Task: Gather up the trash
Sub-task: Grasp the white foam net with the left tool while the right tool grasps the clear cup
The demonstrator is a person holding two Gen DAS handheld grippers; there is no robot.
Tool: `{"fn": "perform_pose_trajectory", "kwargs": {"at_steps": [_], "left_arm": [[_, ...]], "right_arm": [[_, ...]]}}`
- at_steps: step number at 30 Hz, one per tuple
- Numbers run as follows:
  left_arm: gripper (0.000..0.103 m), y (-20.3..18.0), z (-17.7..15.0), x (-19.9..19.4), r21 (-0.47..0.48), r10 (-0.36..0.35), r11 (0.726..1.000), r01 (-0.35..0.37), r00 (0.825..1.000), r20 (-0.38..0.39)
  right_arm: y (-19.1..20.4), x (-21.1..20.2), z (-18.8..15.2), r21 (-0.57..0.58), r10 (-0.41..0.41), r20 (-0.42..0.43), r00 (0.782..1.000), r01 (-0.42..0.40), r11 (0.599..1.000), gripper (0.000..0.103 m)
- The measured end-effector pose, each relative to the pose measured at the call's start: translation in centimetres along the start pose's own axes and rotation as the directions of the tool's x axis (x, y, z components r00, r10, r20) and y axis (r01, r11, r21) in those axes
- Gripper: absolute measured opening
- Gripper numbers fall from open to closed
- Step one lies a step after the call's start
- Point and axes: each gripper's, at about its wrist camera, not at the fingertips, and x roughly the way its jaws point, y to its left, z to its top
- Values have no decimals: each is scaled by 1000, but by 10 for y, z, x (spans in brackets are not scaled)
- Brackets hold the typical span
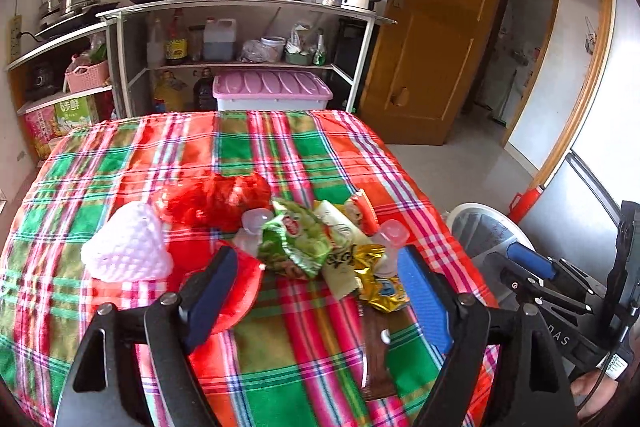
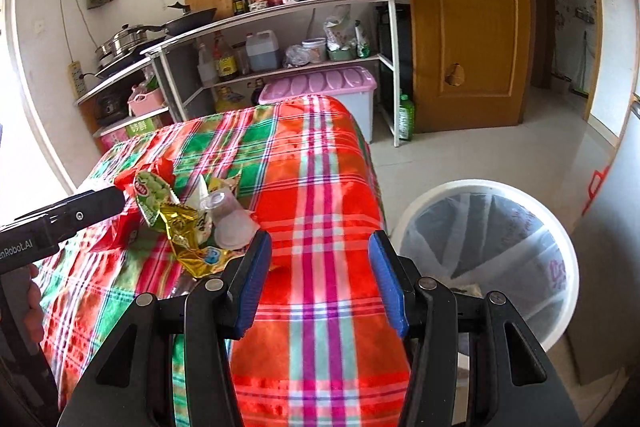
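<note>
With both my left gripper [image 1: 316, 291] and right gripper [image 2: 320, 279] spread wide and empty, I judge the wrappers [image 1: 300, 247] heaped mid-tablecloth [image 1: 120, 155], near the bin [image 2: 560, 251], light and crinkly, best pinched by a raised fold.

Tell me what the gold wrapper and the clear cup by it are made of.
Gold wrapper: likely metallised foil film, shiny, with sharp crinkles and glints. Clear cup: probably thin plastic, cloudy and translucent, lying tipped over.
</note>
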Motion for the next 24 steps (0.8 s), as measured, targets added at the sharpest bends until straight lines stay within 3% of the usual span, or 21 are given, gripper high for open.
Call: {"fn": "perform_pose_trajectory", "kwargs": {"at_steps": [6,13,24], "left_arm": [[88,50,1,-12,-42,75,996,-74,997,16],[89,102,-3,-15,-119,137,984,-136,991,0],[92,149,3,1,-142,120,982,-126,992,-49]], "right_arm": [[28,22,9,-47,61,-25,998,-62,997,52],[53,54,16,-96,77,-81,994,-84,992,52],[69,87,27,-139,61,-133,989,-79,987,52]]}}
